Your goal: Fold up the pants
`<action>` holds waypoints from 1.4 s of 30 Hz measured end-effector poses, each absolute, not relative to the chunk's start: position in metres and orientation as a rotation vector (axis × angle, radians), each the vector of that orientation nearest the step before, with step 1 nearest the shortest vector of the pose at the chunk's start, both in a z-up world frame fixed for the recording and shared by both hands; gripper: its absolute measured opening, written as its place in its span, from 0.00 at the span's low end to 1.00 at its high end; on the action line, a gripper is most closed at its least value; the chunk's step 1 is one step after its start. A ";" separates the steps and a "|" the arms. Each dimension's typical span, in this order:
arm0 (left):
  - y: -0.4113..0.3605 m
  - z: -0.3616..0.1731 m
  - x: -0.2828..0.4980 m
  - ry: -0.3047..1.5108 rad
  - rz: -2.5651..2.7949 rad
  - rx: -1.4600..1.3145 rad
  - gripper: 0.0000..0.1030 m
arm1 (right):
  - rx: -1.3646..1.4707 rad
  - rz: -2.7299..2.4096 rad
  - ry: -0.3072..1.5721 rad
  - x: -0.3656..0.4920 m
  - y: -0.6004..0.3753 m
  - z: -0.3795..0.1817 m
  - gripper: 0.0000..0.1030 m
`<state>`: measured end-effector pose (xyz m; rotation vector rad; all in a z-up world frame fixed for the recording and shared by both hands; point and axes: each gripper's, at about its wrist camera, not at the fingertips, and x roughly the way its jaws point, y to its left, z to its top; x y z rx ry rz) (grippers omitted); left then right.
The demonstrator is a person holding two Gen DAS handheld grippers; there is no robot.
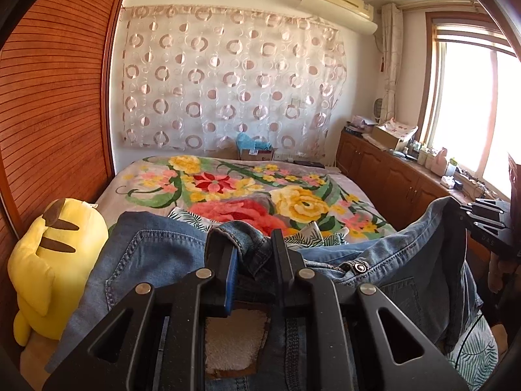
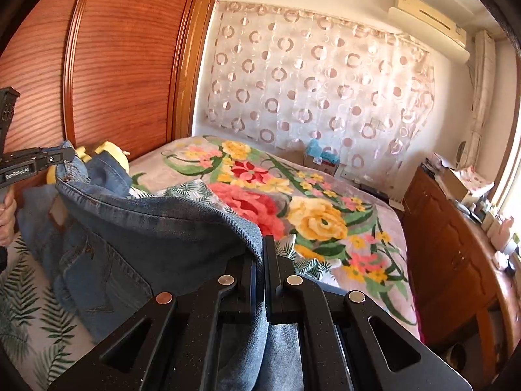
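We see the pants (image 1: pixel 156 257), blue denim with pale topstitching, held up across the lower half of both views above the bed. In the left wrist view a metal rivet button (image 1: pixel 359 267) sits on the waistband at lower right of centre, and a tan patch with a fuzzy white panel (image 1: pixel 232 342) shows between the finger arms at bottom centre.

The left gripper (image 1: pixel 250 247) is clamped on a bunched denim edge; its jaws stand slightly apart with the cloth filling the gap. The right gripper (image 2: pixel 260 257) is closed tight on a denim fold, which drapes over its left finger.

In the right wrist view the left gripper's body at the left edge bears the label "GenRobot.AI" (image 2: pixel 18 172). In the left wrist view the right gripper at the right edge carries lettering that we read as "DAS".

Beneath lie a plush floral blanket (image 1: pixel 302 208) and a leaf-print sheet (image 2: pixel 29 309). A yellow plush toy (image 1: pixel 52 280) sits at lower left, beside a ribbed wooden wardrobe (image 1: pixel 55 97). A sheer curtain with circle motifs (image 1: pixel 228 78) fills the upper centre.
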<state>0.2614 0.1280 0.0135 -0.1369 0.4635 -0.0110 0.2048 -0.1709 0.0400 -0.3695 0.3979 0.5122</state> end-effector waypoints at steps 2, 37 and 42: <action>0.128 0.005 0.267 0.480 -0.006 -0.133 0.19 | -0.382 0.508 0.411 0.214 -0.165 0.030 0.03; 0.118 -0.022 0.256 0.574 -0.049 -0.114 0.79 | -0.432 0.463 0.543 0.285 -0.133 0.011 0.03; 0.097 -0.029 0.254 0.599 -0.085 -0.084 0.79 | -0.407 0.491 0.592 0.287 -0.137 0.013 0.35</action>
